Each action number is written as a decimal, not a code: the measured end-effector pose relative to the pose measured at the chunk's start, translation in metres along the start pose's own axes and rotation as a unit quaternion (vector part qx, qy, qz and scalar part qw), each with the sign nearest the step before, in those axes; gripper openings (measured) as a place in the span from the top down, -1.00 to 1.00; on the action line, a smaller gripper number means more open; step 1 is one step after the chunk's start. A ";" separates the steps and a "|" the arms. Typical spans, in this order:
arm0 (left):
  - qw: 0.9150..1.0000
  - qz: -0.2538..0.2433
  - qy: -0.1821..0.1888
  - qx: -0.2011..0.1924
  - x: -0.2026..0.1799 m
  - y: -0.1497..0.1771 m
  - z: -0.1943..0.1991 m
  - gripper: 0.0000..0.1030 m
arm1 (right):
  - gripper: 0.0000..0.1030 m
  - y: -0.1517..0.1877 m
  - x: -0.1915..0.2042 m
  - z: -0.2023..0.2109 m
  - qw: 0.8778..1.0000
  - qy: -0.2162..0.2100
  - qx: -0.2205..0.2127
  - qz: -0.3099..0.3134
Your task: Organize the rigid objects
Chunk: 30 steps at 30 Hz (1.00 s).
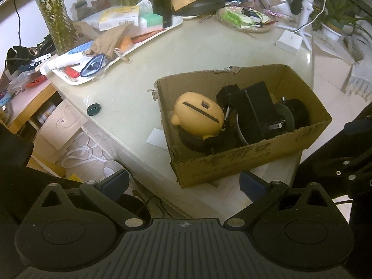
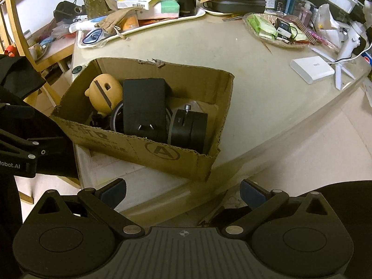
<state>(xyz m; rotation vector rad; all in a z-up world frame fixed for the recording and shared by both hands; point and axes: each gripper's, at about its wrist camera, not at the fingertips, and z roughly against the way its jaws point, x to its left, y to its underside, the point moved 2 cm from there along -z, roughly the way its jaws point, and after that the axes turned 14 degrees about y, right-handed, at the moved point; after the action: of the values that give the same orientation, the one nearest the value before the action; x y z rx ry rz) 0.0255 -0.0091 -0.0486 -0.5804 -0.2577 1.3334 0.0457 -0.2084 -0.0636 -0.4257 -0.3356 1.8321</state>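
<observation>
Cardboard is your target: the cardboard box [image 2: 148, 153] sits at the table's near edge, one corner overhanging, already holding the yellow figure [image 2: 104, 93], black adapter [image 2: 144, 107] and black cylinder [image 2: 189, 125]. Little seems left to gather, so check the table [image 2: 255, 107] before reaching. Your left gripper [image 1: 183, 183] and right gripper [image 2: 183, 189] both hover off the near edge, spread wide and empty, tilted down toward the box.
</observation>
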 end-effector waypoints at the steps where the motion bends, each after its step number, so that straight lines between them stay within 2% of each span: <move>1: 1.000 -0.001 0.000 0.001 0.000 0.000 -0.001 -1.00 | -1.00 0.000 0.000 0.000 1.000 0.000 0.000 0.000; 30: 1.000 -0.009 0.002 0.008 -0.002 0.000 -0.003 -1.00 | -1.00 0.000 0.000 -0.002 1.000 0.001 0.000 -0.002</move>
<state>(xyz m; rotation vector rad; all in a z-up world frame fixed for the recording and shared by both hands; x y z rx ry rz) 0.0267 -0.0121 -0.0507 -0.5653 -0.2486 1.3149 0.0463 -0.2085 -0.0651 -0.4265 -0.3341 1.8276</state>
